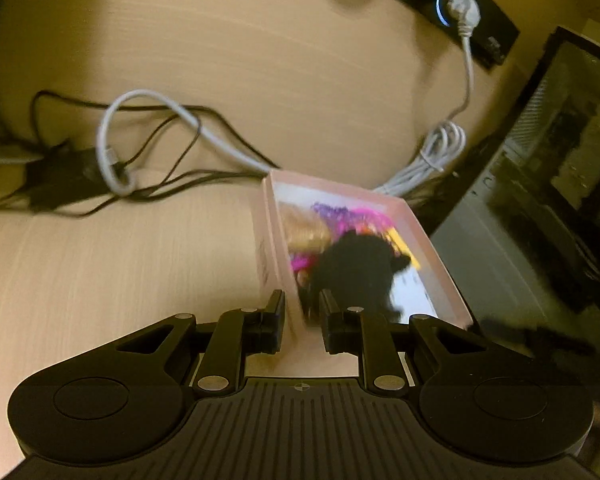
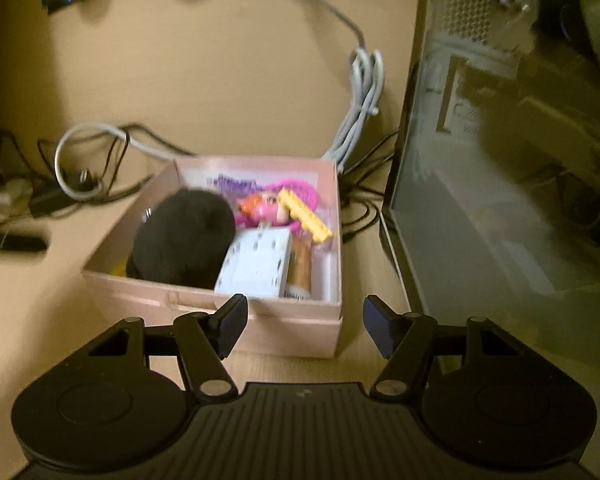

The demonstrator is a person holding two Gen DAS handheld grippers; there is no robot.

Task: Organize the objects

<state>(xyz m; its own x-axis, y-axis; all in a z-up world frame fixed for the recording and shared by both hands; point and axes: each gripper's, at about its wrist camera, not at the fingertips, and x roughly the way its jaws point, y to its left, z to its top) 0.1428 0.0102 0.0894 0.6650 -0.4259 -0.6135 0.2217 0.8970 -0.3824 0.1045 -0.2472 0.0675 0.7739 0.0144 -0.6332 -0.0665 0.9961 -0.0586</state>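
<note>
The pink box (image 2: 260,328) sits on the worktop (image 1: 100,280) beside a computer case (image 2: 500,200) — toys and a black furry thing (image 2: 184,236) inside. The left gripper (image 1: 300,312) clamps the box's wall; the right gripper (image 2: 304,324) hovers just before it — fingers apart, empty.

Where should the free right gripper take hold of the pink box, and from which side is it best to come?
Probably the near right corner wall of the pink box, from above and in front. The right gripper hangs there with jaws apart, empty. The rim is thin, upright and bare; the contents sit lower inside. The left gripper already pinches another wall.
</note>
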